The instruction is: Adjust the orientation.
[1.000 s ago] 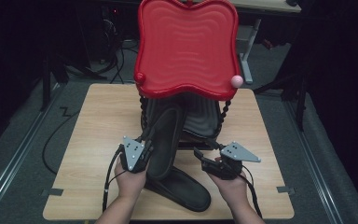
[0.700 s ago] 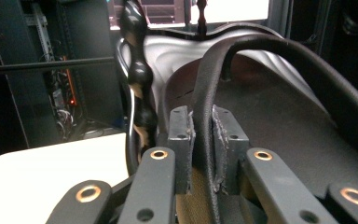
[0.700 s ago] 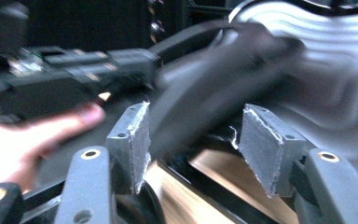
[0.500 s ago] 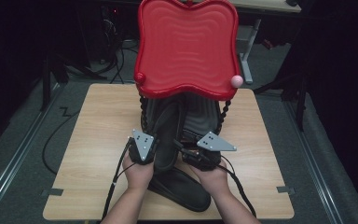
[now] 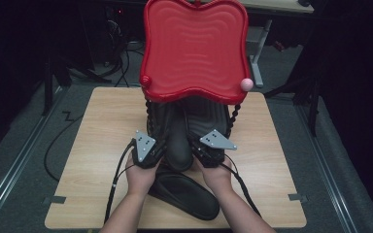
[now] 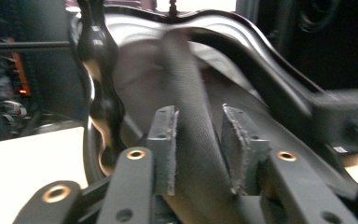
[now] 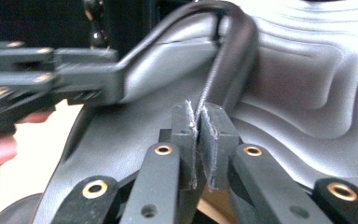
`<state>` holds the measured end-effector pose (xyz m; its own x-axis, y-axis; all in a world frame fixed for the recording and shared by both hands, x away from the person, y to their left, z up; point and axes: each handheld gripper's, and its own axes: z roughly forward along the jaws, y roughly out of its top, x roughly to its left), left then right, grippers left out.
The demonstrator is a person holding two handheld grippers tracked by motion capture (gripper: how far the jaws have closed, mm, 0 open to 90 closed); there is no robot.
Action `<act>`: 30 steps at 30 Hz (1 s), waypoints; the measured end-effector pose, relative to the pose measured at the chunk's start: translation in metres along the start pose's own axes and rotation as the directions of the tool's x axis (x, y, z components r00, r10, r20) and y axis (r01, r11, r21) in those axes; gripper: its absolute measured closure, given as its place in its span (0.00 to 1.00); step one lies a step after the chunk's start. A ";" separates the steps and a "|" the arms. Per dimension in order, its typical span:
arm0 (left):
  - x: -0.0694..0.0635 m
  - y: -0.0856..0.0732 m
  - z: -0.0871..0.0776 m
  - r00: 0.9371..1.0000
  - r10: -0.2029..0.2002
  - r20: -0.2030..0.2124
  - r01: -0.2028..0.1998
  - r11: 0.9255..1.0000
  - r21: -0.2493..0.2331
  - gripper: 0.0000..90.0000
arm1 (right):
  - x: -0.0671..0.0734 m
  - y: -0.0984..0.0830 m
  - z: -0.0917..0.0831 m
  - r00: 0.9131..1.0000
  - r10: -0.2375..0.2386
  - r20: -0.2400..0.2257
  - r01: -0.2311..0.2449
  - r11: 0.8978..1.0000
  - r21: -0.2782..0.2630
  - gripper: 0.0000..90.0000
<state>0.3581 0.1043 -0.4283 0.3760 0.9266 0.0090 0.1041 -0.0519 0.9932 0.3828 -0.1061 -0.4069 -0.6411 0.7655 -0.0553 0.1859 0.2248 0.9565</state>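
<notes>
Right gripper [image 7: 199,119] pinches the slipper's strap [image 7: 233,51]; left gripper [image 6: 198,123], apparently slack, straddles it

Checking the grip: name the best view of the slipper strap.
Right gripper view: the strap, sharp, is pinched by the right tool, whose jaws have just been closing. Left gripper view blurs it; high view, a dark band.

- My work rests on a pale rectangular wooden table [image 5: 92,160].
- A black two-tier rack with a red wavy-edged plastic top tray [image 5: 194,48] stands at its far-middle edge.
- A black flat rubber slipper [image 5: 187,194] lies near its near edge, at the middle.
</notes>
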 end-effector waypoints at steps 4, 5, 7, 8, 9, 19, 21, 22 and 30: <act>-0.005 -0.007 -0.013 1.000 0.019 0.018 -0.019 1.000 0.001 0.65 | 0.001 -0.002 0.003 1.000 0.005 0.021 -0.005 1.000 0.000 0.94; -0.007 -0.008 -0.016 1.000 0.017 0.025 -0.017 1.000 0.002 0.65 | 0.002 -0.002 0.003 1.000 0.003 0.026 -0.002 1.000 -0.002 0.94; -0.012 -0.011 -0.020 1.000 0.015 0.019 -0.015 1.000 0.006 0.65 | 0.002 -0.002 0.002 1.000 -0.001 0.030 0.001 1.000 -0.001 0.94; -0.015 -0.013 -0.021 1.000 0.015 0.014 -0.015 1.000 0.006 0.65 | 0.002 -0.002 0.002 0.999 -0.003 0.033 0.003 1.000 -0.001 0.94; -0.018 -0.015 -0.022 0.999 0.031 -0.010 -0.031 1.000 0.005 0.66 | 0.002 -0.002 0.002 0.999 -0.005 0.034 0.005 1.000 -0.001 0.94; -0.014 -0.002 0.001 0.996 0.034 -0.082 -0.033 0.999 0.004 0.82 | -0.010 0.008 0.016 0.998 0.019 0.054 -0.018 1.000 -0.009 0.92; -0.015 0.000 0.004 0.995 0.036 -0.088 -0.035 0.999 0.011 0.82 | -0.012 0.010 0.015 0.999 0.024 0.047 -0.024 1.000 -0.020 0.80; -0.016 0.000 0.005 0.995 0.041 -0.090 -0.040 0.999 0.010 0.82 | -0.012 0.011 0.012 0.999 0.023 0.044 -0.022 0.999 -0.025 0.79; -0.014 0.000 0.006 0.993 0.053 -0.102 -0.052 0.999 0.005 0.84 | 0.014 -0.024 -0.044 0.999 -0.043 -0.018 0.043 0.999 -0.033 1.00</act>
<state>0.3583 0.0895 -0.4289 0.2851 0.9557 0.0731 0.0890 -0.1024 0.9908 0.3367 -0.1271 -0.4181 -0.6621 0.7438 -0.0915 0.1340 0.2376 0.9621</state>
